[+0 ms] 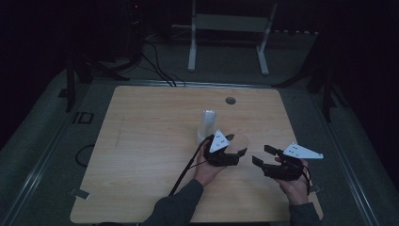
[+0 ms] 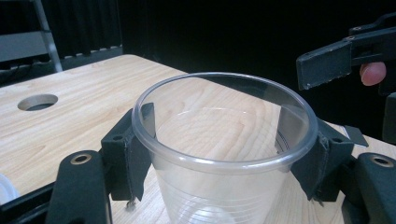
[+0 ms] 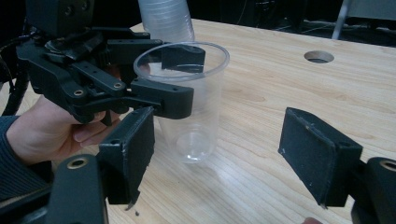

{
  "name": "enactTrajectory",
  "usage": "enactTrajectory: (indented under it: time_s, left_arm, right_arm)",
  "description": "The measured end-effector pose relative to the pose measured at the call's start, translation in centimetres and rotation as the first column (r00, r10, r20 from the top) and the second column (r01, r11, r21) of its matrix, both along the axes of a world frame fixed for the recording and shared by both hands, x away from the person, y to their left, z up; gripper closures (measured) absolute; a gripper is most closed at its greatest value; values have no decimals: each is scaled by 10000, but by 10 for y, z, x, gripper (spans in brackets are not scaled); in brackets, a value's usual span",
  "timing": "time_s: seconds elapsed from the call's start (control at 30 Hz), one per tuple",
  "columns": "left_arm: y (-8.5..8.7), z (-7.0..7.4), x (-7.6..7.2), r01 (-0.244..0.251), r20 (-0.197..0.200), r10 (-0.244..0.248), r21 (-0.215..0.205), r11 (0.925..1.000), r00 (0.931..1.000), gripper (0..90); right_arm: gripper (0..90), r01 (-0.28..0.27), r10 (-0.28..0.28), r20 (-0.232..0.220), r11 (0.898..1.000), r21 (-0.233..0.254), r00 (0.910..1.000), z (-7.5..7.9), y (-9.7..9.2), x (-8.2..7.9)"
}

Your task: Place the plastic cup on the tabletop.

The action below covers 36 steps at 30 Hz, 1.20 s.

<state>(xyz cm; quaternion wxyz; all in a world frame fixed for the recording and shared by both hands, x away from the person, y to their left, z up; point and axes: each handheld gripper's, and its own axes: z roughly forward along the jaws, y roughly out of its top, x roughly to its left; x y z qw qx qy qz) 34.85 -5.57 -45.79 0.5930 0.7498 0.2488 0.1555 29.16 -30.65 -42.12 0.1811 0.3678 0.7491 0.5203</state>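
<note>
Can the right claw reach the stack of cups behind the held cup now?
Probably not directly: the left claw with its clear cup stands between the open right claw and the cup stack.

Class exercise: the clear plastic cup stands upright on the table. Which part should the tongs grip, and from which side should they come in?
Grip the clear cup just under its rolled rim, coming in level from the side. The wall is thin and tapers downward, so the stiff rim probably stops slipping. The left tongs already clasp it this way; the right tongs stand open nearby.

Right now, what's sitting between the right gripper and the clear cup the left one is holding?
Nothing: in the right gripper view, only bare wooden table lies between the open right gripper and the clear cup, which the left gripper clamps near its rim.
</note>
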Motion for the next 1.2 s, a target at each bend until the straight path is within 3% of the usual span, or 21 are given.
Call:
enactTrajectory:
  time_s: [1.2]
  left_arm:
    - [-13,-21,2,434,-484,-411,456,9980,9980,292]
  right_arm:
    - [267,-22,22,-23,10000,53,10000,-1,0,0]
